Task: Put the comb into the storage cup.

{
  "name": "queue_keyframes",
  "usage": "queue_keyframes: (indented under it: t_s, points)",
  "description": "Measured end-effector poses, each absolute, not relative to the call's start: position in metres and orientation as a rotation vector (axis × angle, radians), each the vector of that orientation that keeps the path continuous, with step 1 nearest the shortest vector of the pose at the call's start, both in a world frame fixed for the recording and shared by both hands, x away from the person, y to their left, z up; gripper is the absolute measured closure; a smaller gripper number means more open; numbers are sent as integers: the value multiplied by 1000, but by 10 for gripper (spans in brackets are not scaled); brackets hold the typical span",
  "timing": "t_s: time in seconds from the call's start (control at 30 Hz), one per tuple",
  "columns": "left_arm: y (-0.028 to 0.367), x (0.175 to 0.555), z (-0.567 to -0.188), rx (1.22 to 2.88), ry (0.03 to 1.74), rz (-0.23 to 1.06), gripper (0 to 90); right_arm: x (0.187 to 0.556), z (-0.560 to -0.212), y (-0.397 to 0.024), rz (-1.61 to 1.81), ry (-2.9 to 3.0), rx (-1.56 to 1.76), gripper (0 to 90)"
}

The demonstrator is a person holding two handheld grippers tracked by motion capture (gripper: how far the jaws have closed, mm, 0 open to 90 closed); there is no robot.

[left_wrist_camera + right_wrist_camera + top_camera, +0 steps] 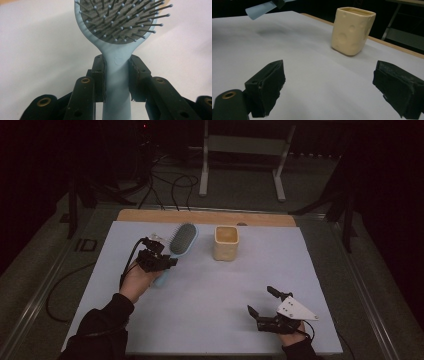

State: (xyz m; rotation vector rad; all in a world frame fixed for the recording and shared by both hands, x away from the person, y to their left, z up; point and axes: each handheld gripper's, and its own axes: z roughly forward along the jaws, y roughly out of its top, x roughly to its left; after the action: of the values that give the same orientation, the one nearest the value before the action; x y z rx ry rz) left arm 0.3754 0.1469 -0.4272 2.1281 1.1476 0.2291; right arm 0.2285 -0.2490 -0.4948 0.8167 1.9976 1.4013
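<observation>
High view: left claw (159, 251) at 10 o'clock of the surface (210, 320), clamped on the hairbrush (182, 240); handle mostly hidden by claw and hand. Cream cup (226, 242) at 12, right claw (263, 301) at 5, jaws apart.

Left gripper view: pale blue smooth plastic handle pinched between both pads, oval grey pin cushion, ball-tipped bristles, top cropped.

Right gripper view: dimpled square-ish cup, jaws wide with nothing between; brush handle tip at 11, cut off by the frame.
</observation>
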Motion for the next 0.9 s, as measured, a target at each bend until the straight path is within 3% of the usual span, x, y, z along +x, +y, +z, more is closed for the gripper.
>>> queue_keyframes:
  t_s: [0.9]
  points:
    - [106,386,-394,2036,952,266,698,228,-495,-249,1402,1997,816,101]
